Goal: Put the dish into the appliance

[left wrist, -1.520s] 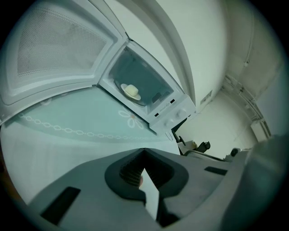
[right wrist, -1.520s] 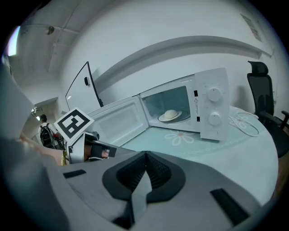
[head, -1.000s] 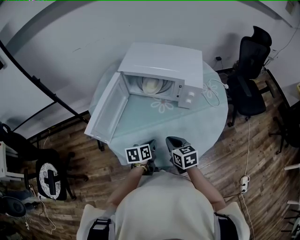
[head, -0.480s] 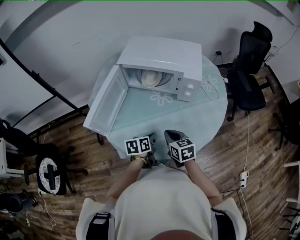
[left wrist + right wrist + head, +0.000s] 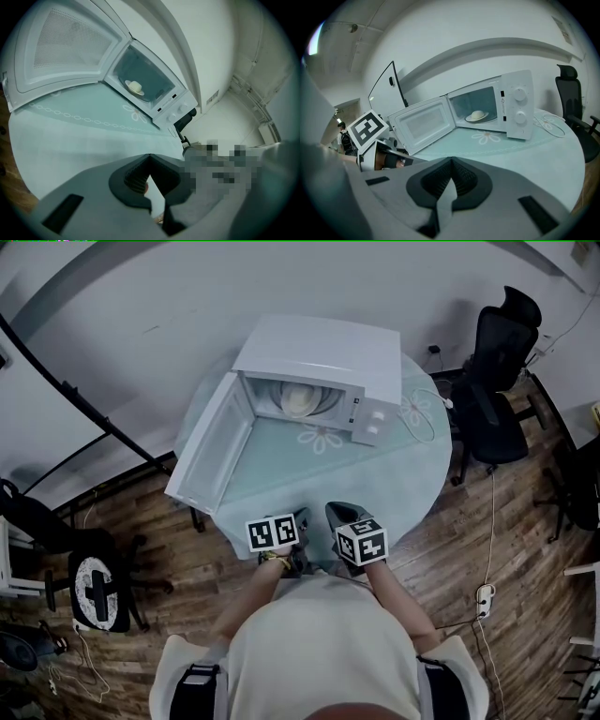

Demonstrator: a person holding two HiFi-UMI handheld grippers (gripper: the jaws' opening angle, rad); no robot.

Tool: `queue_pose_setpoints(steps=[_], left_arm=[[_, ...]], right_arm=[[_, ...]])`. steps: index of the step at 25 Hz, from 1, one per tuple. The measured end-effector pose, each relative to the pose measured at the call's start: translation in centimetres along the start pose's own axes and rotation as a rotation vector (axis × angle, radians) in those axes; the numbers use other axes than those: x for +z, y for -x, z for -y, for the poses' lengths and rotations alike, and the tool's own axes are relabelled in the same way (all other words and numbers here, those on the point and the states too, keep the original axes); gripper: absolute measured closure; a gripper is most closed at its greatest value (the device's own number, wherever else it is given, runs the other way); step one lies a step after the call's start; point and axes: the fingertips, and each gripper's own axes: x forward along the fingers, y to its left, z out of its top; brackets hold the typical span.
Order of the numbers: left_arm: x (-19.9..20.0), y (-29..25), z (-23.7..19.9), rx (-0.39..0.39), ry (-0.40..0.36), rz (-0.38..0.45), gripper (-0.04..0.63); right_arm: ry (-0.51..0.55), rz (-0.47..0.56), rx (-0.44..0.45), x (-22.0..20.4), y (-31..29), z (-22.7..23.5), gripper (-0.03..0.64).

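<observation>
Appliance: white microwave, upper centre of the head view, standing on a round pale-green table.
Door: microwave door swung fully open toward the left of the frame, inner face showing.
Dish: shallow plate with a pale rounded lump on it, resting inside the open cavity; well apart from both grippers.
Left gripper: lower centre of the head view, above the table's near edge; jaws pressed together, nothing between them.
Right gripper: just beside the left one, to its right in the frame; jaws closed tip to tip, empty.
Surroundings: black office chair at the upper right; thin cable looped on the table right of the microwave; wooden floor.
</observation>
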Motion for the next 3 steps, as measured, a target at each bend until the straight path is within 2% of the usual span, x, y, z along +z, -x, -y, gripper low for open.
queue_pose_setpoints(steps=[3], left_arm=[[-0.38, 0.27, -0.38, 0.001, 0.005, -0.008, 0.586]], right_arm=[[-0.003, -0.001, -0.001, -0.40, 0.01, -0.43, 0.611]])
